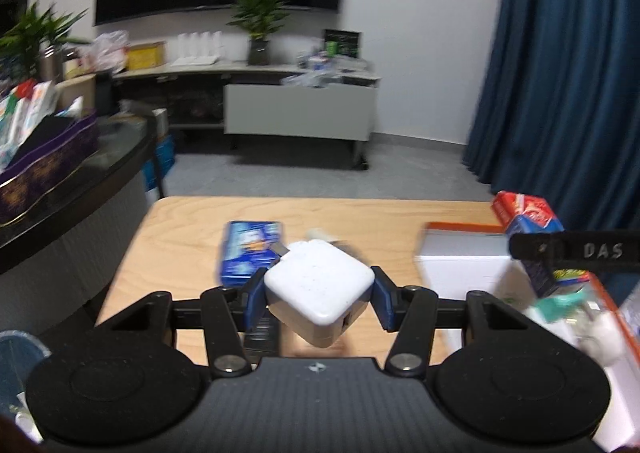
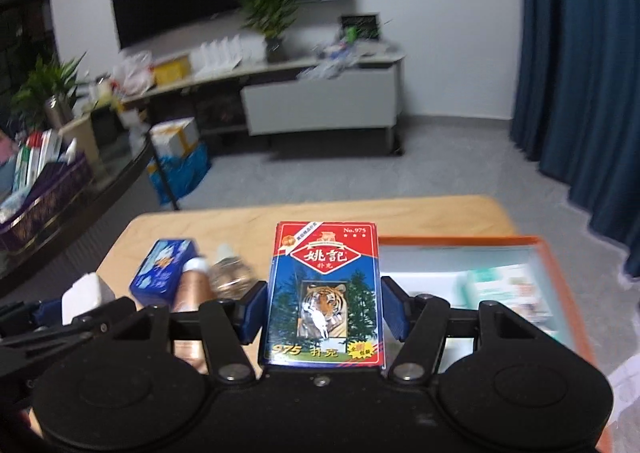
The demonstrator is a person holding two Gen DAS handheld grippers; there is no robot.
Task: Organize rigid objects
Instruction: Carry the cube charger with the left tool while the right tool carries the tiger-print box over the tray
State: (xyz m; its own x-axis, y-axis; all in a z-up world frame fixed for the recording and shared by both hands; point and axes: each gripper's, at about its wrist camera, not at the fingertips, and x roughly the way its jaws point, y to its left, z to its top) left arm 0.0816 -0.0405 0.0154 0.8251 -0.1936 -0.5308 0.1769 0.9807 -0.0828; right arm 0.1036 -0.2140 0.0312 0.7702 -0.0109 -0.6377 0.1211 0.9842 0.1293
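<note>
My left gripper [image 1: 318, 293] is shut on a white square power adapter [image 1: 316, 285], held above the wooden table [image 1: 180, 237]. My right gripper [image 2: 324, 305] is shut on a red and blue playing-card box with a tiger picture [image 2: 324, 289], held upright over the table [image 2: 240, 221]. The card box also shows at the right of the left wrist view [image 1: 528, 225], with the right gripper's finger [image 1: 576, 251] across it. The adapter shows at the left of the right wrist view [image 2: 86, 291]. An orange-rimmed white storage box [image 2: 460, 241] lies to the right, with several items inside; it also shows in the left wrist view [image 1: 464, 249].
A blue box [image 1: 250, 251] lies on the table ahead of the left gripper; it shows in the right wrist view [image 2: 162, 267] beside a copper-coloured tube [image 2: 194, 285] and a small clear bottle [image 2: 230, 273]. A dark counter with boxes [image 1: 60, 157] stands to the left.
</note>
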